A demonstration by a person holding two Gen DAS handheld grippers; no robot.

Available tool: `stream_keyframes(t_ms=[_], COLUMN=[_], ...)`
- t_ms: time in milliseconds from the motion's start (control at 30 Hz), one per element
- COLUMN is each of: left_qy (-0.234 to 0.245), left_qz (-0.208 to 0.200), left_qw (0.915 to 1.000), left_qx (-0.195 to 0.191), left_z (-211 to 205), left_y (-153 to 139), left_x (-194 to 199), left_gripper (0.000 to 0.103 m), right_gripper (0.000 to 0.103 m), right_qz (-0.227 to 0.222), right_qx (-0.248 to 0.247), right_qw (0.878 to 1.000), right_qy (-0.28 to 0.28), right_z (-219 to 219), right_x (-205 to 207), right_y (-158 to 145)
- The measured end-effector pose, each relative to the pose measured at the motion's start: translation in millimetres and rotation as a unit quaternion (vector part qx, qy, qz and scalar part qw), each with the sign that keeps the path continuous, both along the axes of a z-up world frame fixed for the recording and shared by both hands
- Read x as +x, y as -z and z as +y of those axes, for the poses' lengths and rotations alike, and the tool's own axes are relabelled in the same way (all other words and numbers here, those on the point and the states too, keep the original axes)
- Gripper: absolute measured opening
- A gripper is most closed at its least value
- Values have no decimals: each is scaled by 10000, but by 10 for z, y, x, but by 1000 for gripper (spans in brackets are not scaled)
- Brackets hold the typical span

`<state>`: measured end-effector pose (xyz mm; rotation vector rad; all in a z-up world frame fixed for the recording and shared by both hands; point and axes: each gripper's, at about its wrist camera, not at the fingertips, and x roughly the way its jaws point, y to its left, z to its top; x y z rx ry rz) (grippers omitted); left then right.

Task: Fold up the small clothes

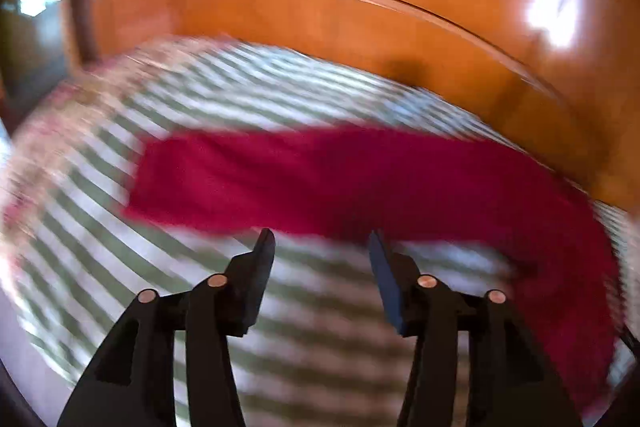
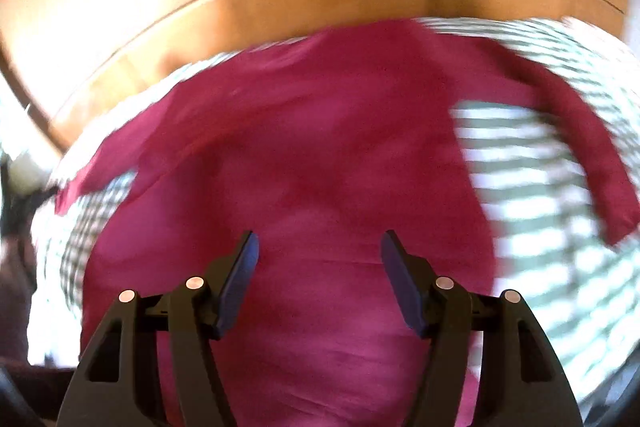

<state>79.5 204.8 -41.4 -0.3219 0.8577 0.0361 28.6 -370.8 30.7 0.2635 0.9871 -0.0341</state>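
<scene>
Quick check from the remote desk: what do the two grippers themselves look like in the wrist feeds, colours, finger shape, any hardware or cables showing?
Both look alike. The left gripper and right gripper have matte black angular linkage arms with triangular cut-outs, round copper-pink pivot pins, and flat tapered fingers faced with dark blue pads. No cables, markings or sleeves are visible in either view.

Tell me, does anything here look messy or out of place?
Nothing damaged or spilled. The red garment lies spread on the striped cloth, one sleeve splayed sideways, still unfolded. Both views are motion-blurred.
</scene>
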Motion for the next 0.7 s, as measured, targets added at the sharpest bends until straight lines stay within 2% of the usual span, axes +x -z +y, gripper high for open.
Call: stream_keyframes(t_ms=[67, 100, 167, 233, 300, 367, 433, 467, 500, 533, 567, 633, 700], left_qy=[557, 925, 1370, 1720, 1980, 2257, 2414, 2455, 2502, 2562, 2611, 2599, 2605], left_qz=[80, 140, 240, 375, 479, 600, 704, 725, 736, 748, 739, 510, 175], left_qw=[9970, 9921, 9835, 9743, 9666, 9570, 9508, 9496, 9491, 9483, 9486, 9539, 9547], left_qx=[-531, -833, -1156, -1404, -1555, -1720, -1808, -1809, -1765, -1719, -1629, -1412, -1424], left_z=[-228, -390, -617, -813, -1000, -1197, -1350, -1404, -1476, -1526, -1559, -1554, -1479], left_y=[81, 136, 209, 284, 345, 415, 468, 479, 483, 479, 460, 311, 14], left_x=[-134, -235, -384, -502, -604, -681, -725, -738, -754, -761, -754, -758, -791], left_gripper=[50, 51, 53, 54, 54, 53, 52, 47, 33, 25, 12, 10, 9], right_gripper=[63, 63, 63, 63, 63, 63, 53, 39, 24, 17, 8, 8, 8], right_qz=[105, 253, 514, 669, 843, 947, 1016, 1026, 1007, 984, 956, 782, 272], right_qx=[31, 144, 360, 443, 735, 769, 589, 532, 467, 417, 356, 281, 237], right_qw=[9994, 9987, 9972, 9959, 9932, 9924, 9931, 9933, 9938, 9940, 9943, 9955, 9976], right_qy=[324, 412, 399, 414, 332, 163, 63, -22, -115, -224, -316, -445, -596], right_z=[-304, -453, -608, -685, -707, -636, -556, -514, -473, -444, -409, -377, -356], right_x=[-179, -295, -464, -621, -783, -861, -886, -879, -872, -869, -856, -841, -870], right_y=[-12, 11, 75, 155, 268, 358, 419, 439, 427, 408, 364, 235, -117])
